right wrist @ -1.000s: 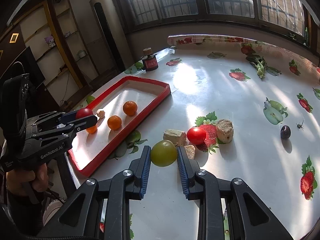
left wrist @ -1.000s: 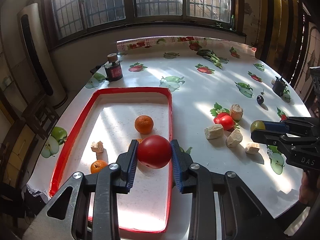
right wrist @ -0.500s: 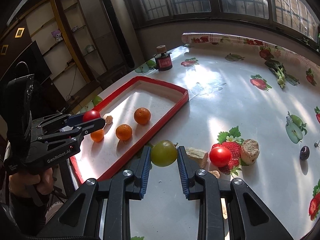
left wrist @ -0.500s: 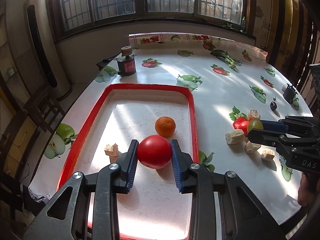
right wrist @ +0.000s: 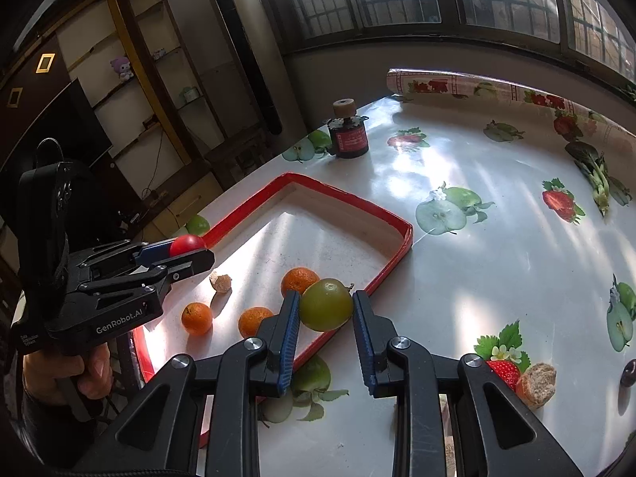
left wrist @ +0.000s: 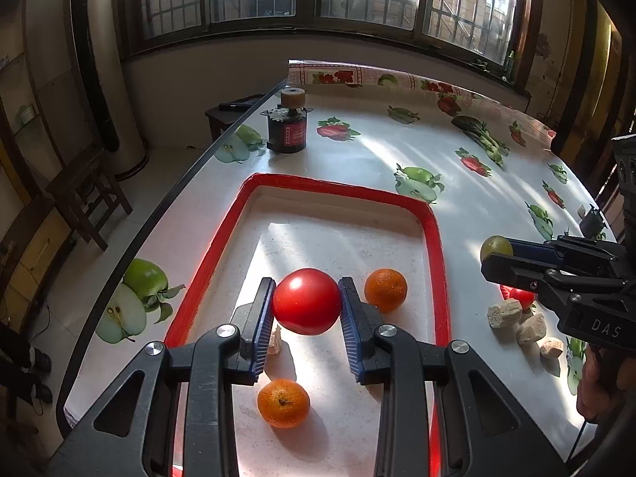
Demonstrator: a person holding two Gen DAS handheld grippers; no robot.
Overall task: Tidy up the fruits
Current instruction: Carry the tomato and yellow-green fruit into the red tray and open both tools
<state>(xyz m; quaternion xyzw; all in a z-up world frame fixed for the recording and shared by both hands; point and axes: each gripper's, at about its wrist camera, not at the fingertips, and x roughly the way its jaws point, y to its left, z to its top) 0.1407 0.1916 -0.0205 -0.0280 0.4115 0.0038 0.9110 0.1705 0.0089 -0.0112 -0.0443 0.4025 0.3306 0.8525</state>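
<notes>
My left gripper is clamped on a big red tomato, both blue pads pressed against its sides, and it's hanging over the middle of the red tray. My right gripper has its pads squeezed on a green fruit, sitting above the tray's near right rim from where that camera looks.

In the tray I can count three oranges through the right wrist camera: one just behind the green fruit, one partly tucked behind my left pad, and one further left near the other gripper. There's also a small beige chunk lying on the tray floor between them and the left gripper.

Out on the tabletop, off to the right of the tray, the left camera catches a small red tomato half hidden behind the right gripper, with a few beige chunks just beside it. A dark little bottle with a cork top stands upright past the tray's far end, near the tabletop edge. The tablecloth is printed with apples and strawberries, so don't mistake those for fruit.
</notes>
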